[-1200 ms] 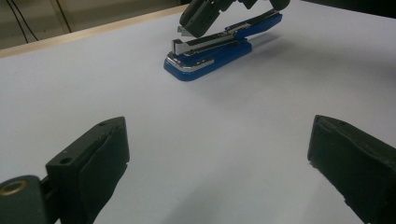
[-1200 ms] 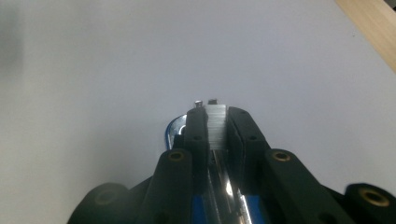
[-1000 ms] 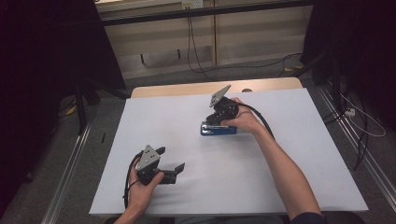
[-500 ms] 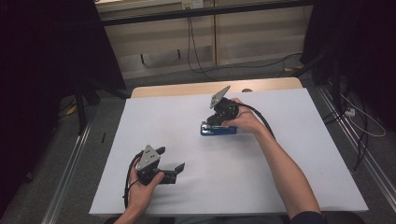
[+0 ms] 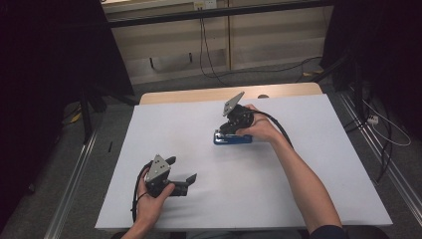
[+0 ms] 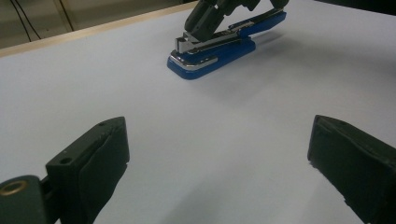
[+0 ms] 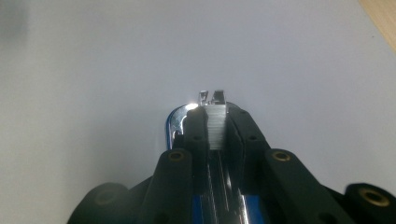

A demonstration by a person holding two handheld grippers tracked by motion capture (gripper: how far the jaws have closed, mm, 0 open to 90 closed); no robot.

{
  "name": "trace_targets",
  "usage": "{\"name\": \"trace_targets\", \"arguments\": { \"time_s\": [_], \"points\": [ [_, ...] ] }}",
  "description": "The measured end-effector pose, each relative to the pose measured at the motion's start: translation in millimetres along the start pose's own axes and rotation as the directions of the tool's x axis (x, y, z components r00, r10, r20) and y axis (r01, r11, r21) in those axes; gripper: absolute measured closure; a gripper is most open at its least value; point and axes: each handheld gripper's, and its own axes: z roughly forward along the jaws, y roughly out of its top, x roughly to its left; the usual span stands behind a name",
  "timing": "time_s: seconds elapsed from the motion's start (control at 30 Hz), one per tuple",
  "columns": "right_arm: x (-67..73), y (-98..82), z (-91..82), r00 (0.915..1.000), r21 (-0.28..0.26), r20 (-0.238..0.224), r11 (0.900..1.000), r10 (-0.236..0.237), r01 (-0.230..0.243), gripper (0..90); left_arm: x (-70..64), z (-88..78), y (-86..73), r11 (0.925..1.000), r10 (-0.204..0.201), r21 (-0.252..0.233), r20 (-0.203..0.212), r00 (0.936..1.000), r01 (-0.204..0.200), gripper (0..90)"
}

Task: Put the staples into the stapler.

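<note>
Holding my left gripper [image 5: 180, 172] low over the near left part of the white table [image 5: 308, 199], jaws wide apart with nothing between them, pointing across toward the stapler. Farther out, near the table's middle, my right gripper [image 5: 225, 130] is clamped on the blue stapler [image 5: 233, 139], pads pressing either side of its metal staple channel near the front end. Stapler base sits flat on the table, top arm raised.
</note>
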Motion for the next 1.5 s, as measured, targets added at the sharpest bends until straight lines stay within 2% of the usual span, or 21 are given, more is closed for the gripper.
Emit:
{"name": "trace_targets", "arguments": {
  "time_s": [0.5,1.03,1.23,1.3,1.5],
  "points": [
    [-2.3,2.3,2.9,0.9998,0.012,-0.011,1.0,-0.015,0.015,79.3,-0.3,1.0,-0.2,1.0,-0.005,0.001,0.004,1.0,0.005,5.5],
    [-1.8,2.0,6.2,0.9997,0.011,0.001,1.0,0.023,-0.023,75.5,0.4,0.4,-0.2,1.0,-0.006,-0.002,0.005,1.0,0.006,5.5],
    [-2.7,-0.7,4.6,0.9984,-0.001,0.007,0.998,0.056,-0.056,68.3,0.7,0.3,-0.1,1.0,-0.009,-0.003,0.004,1.0,0.009,5.5],
    [-3.4,-2.7,3.4,0.9972,-0.022,0.012,0.997,0.074,-0.074,66.5,0.8,0.7,-0.3,1.0,-0.01,-0.002,0.004,0.9999,0.01,5.5],
    [-2.5,-7.1,0.6,0.9902,-0.045,0.025,0.99,0.137,-0.136,50.0,1.9,1.3,-0.4,0.9999,-0.013,0.0,0.003,0.9999,0.013,5.5]
  ]
}}
